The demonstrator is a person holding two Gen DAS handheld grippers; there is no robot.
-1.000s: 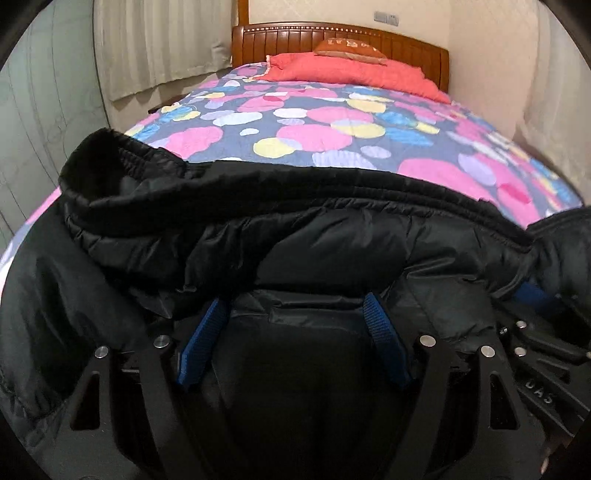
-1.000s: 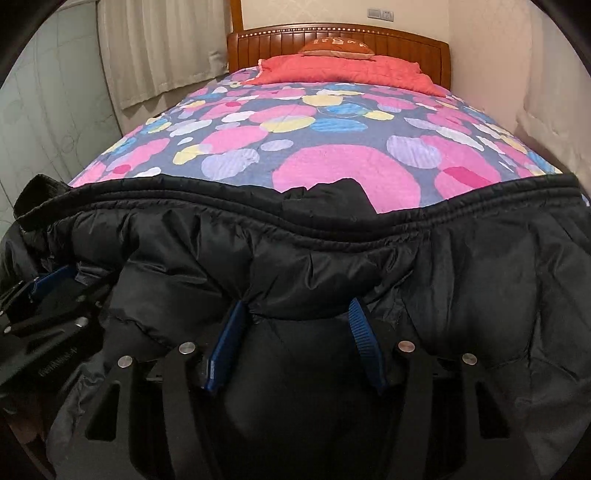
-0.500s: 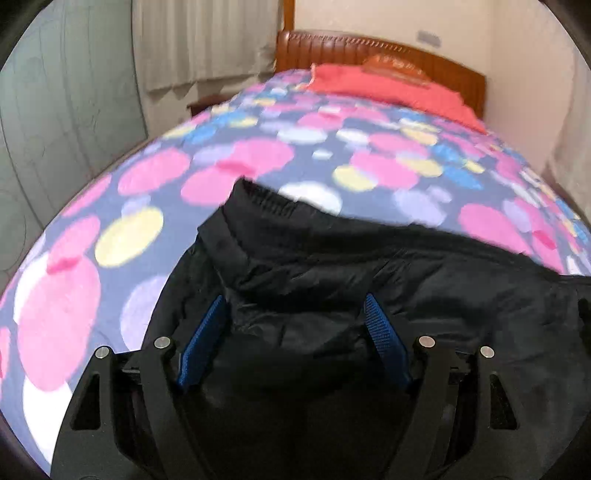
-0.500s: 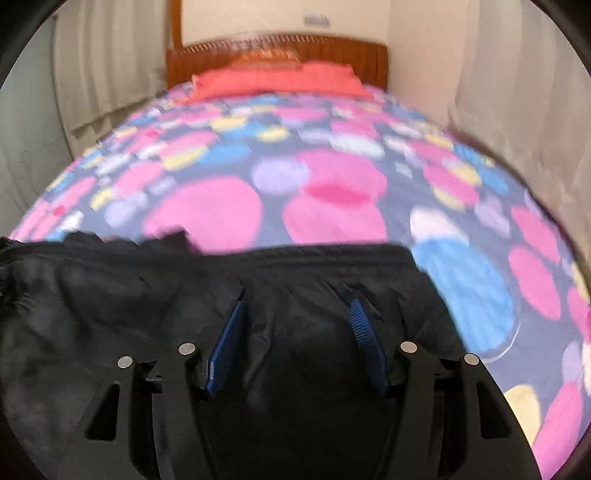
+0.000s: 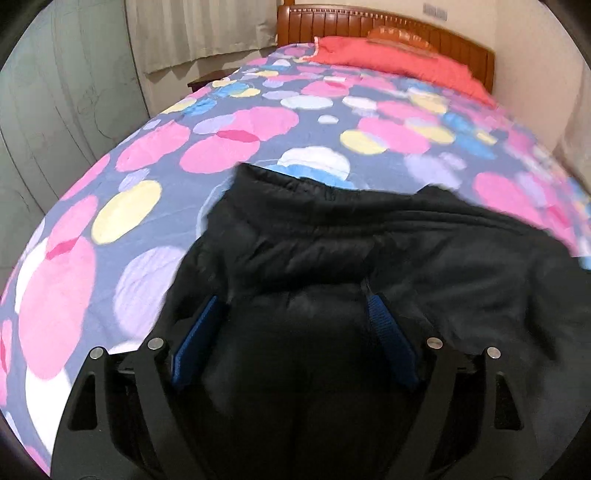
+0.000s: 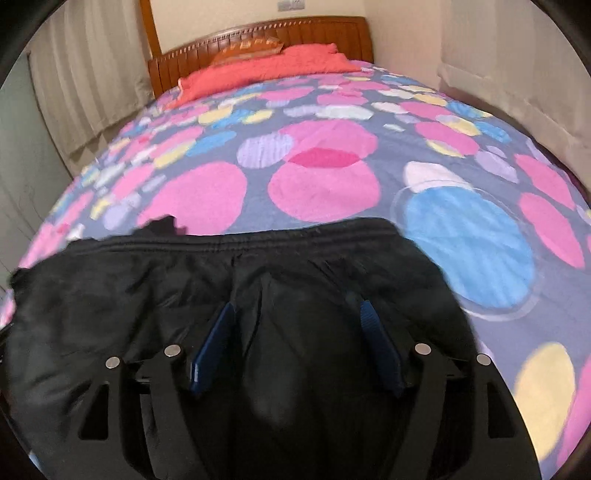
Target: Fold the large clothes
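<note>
- The black padded jacket lies on the spotted bedspread, at the end far from the wooden headboard; its ribbed hem faces that headboard
- Our left gripper is opening, jacket fabric bulging between its blue pads (no firm pinch visible)
- Our right gripper likewise, opening over the jacket
</note>
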